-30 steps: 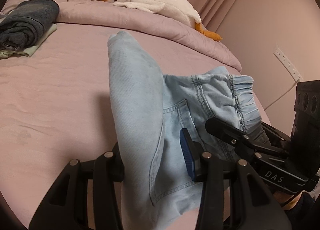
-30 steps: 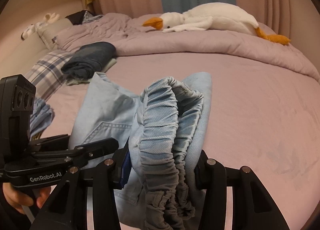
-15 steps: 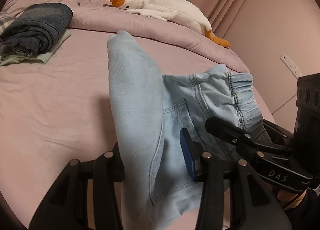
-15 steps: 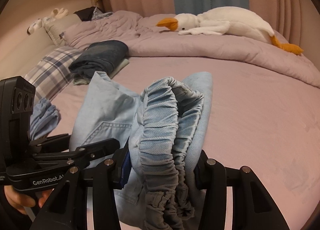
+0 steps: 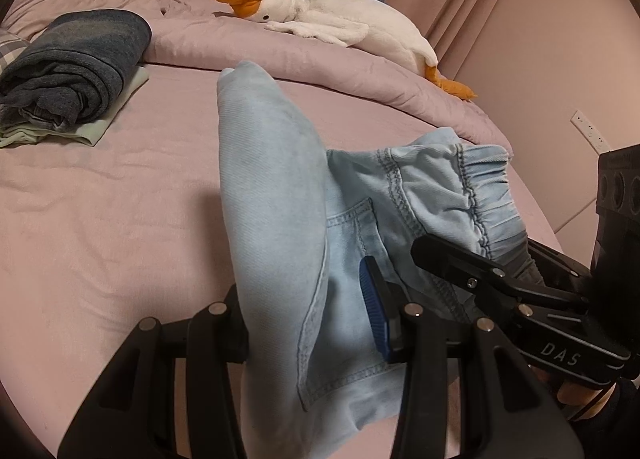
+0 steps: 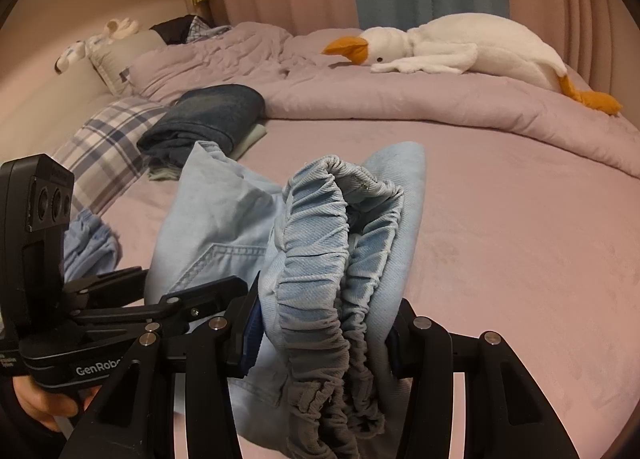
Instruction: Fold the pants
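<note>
Scene: Two hand-held grippers carry a bundled pair of light blue pants (image 5: 280,195) above a pink bed (image 5: 100,219), with a plush goose (image 5: 340,23) lying on the rolled quilt along the bed's far edge.
Left gripper: The left gripper (image 5: 312,311) is clamped on a thick folded bulk of the denim, a back pocket showing beside its blue pad.
Right gripper: The right gripper (image 6: 324,335) is clamped on the gathered elastic waistband (image 6: 320,243), its layers bunched between the fingers.
Where the pants are: Lifted clear of the sheet, near the bed's front edge, held between both tools and draped down out of sight.
Done pile: A stack of folded dark clothes (image 5: 76,67) sits toward the far left corner of the bed, beside a plaid pillow (image 6: 104,139).
Done so far: By appearances the pants are already doubled over several times into a compact bundle.
Left to do: The bundle is not yet set down; it seems bound for a spot on the bed, perhaps by the stack, and would then need releasing and flattening.
Unclear: How neatly the lower layers line up cannot be told.
</note>
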`<state>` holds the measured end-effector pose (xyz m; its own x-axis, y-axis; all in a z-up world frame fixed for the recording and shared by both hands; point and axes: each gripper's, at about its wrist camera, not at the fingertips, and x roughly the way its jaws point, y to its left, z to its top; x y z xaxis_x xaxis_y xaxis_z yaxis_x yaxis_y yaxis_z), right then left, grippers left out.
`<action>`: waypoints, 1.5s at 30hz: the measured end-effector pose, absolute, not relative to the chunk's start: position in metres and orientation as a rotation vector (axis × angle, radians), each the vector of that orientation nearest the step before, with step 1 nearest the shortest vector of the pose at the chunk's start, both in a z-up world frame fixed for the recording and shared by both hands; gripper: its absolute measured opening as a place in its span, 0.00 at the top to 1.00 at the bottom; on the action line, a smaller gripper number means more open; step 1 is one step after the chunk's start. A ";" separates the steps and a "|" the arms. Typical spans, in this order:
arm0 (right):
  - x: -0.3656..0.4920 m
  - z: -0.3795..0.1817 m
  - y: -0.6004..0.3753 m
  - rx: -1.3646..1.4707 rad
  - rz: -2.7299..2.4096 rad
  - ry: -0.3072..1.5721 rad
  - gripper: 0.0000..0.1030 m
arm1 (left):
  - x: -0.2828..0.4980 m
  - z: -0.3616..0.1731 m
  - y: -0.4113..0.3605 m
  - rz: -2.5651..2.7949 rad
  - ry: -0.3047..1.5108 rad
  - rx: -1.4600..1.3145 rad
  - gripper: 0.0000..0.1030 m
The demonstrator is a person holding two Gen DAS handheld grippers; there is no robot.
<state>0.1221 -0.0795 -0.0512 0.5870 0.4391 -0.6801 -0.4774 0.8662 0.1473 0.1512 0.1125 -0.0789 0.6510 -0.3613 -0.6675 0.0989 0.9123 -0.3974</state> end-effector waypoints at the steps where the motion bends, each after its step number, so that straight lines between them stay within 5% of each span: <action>1: 0.124 -0.052 -0.079 -0.051 0.532 0.780 0.51 | 0.154 -0.079 0.113 -0.269 0.825 -0.342 0.58; 38: 0.177 -0.092 -0.099 0.077 0.438 0.894 0.51 | 0.210 -0.128 0.115 -0.207 0.927 -0.283 0.58; 45: 0.186 -0.105 -0.107 0.124 0.395 0.935 0.47 | 0.212 -0.138 0.120 -0.193 0.934 -0.279 0.48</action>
